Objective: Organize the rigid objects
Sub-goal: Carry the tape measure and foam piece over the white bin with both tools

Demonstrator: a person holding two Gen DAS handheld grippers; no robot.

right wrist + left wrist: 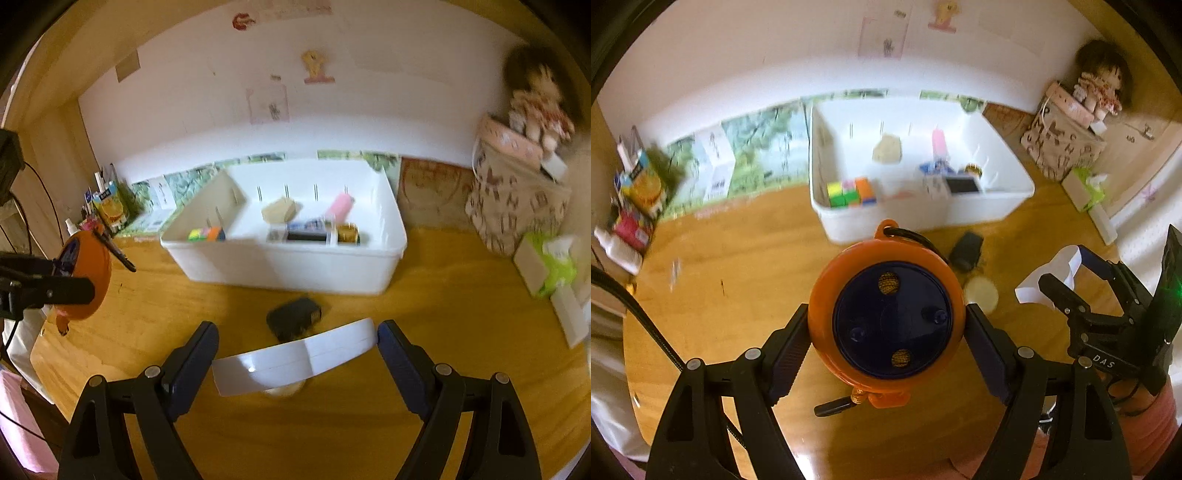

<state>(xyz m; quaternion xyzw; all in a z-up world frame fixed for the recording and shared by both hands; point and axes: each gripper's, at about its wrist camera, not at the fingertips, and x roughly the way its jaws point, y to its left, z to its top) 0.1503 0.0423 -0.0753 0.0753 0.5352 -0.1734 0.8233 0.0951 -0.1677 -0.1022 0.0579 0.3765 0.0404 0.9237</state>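
My left gripper (886, 328) is shut on a round orange case with a dark blue face (886, 321), held above the wooden table; it also shows in the right wrist view (86, 273). My right gripper (297, 354) is shut on a flat white box (299, 358), also seen from the left wrist (1052, 277). A white bin (923, 218) (288, 266) stands ahead, holding a colour cube (851, 192), a beige block (279, 210), a pink cylinder (340, 206) and several small boxes.
A black pouch (293, 317) (966, 249) and a pale round lid (980, 293) lie on the table in front of the bin. A patterned bag with a doll (517, 199) stands at right, tissues (546, 266) beside it. Juice cartons (639, 192) stand at left.
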